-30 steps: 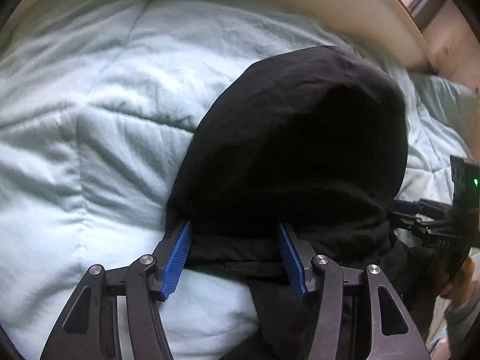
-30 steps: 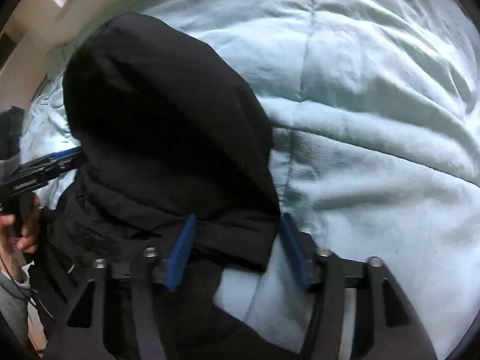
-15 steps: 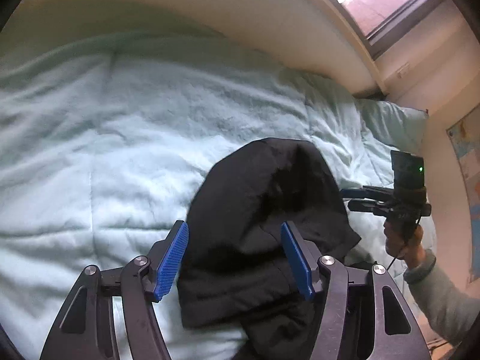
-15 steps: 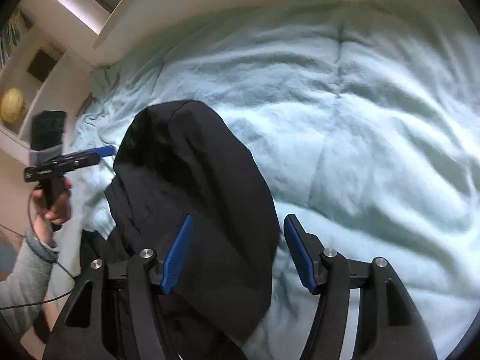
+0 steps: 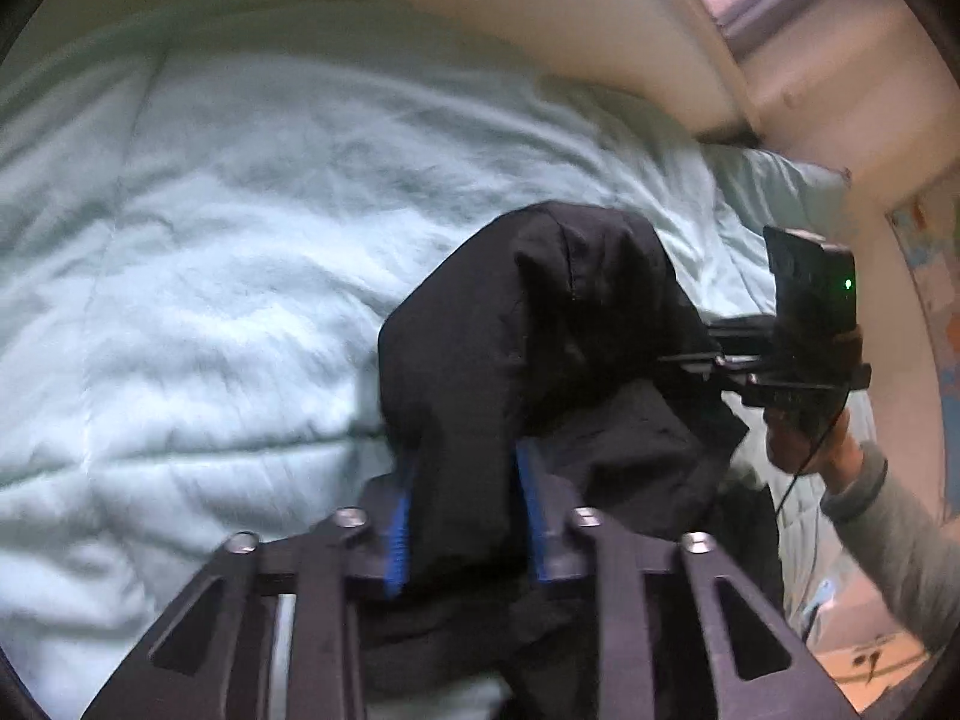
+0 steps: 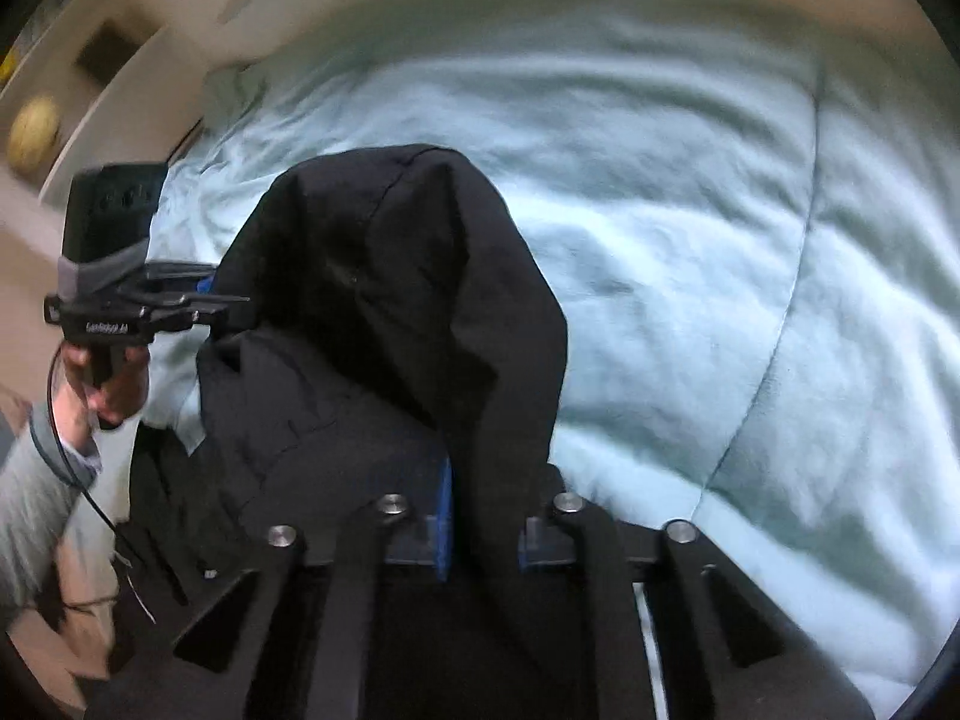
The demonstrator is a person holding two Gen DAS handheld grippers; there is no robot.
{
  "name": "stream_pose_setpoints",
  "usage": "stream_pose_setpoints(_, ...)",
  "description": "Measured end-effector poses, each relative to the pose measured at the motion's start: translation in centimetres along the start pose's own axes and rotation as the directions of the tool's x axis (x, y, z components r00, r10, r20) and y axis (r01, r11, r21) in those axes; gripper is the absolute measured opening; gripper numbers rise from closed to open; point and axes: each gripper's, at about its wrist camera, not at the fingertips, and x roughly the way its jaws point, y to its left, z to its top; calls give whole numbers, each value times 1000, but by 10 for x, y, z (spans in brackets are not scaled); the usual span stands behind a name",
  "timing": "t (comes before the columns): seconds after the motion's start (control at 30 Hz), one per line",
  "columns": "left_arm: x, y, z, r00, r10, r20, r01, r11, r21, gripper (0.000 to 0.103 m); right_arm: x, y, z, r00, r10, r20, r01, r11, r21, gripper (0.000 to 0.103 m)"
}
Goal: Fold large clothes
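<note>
A black hooded jacket [image 5: 540, 324] lies bunched on the pale green bed quilt [image 5: 240, 210], its hood toward the far side. My left gripper [image 5: 465, 516] is shut on a thick fold of the jacket at the hood's left edge. The right gripper's body shows at the right of this view [image 5: 804, 348]. In the right wrist view my right gripper [image 6: 483, 528] is shut on the jacket [image 6: 390, 276] at the hood's right edge. The left gripper's body shows at the left there [image 6: 120, 294]. The rest of the jacket hangs toward the near bed edge.
The quilt [image 6: 720, 240] covers the whole bed. A cream wall [image 5: 420, 12] and a window corner lie beyond it. A green pillow [image 5: 774, 186] sits at one end. Shelves with a yellow ball [image 6: 33, 126] stand past the bed's end.
Both grippers were open around the hood edges half a second ago. Both have now closed on the jacket fabric. The hood looks slightly raised and bunched.
</note>
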Motion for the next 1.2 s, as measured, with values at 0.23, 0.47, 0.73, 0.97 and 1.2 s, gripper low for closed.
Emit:
stream_pose_setpoints(0.23,-94,-87,-64,994,61,92,-76,982,172,21,-96,86,-48,986,-84,146,104,985,-140,16)
stream_pose_setpoints(0.47,-165,-167,-166,983,74,171,-109,973,203,20,-169,192,-141,953,-197,230,255,932,-259,16)
stream_pose_setpoints(0.73,-164,-193,-319,993,66,95,-70,997,44,21,-168,280,-280,923,-329,197,379,866,-326,16)
stream_pose_setpoints(0.97,-144,-150,-398,995,97,-7,-96,971,-220,21,-121,252,-346,934,-357,-32,350,928,-131,22)
stream_pose_setpoints(1.2,-212,-173,-326,977,152,149,-134,983,-124,29,-185,220,-303,968,-243,58,236,967,98,48)
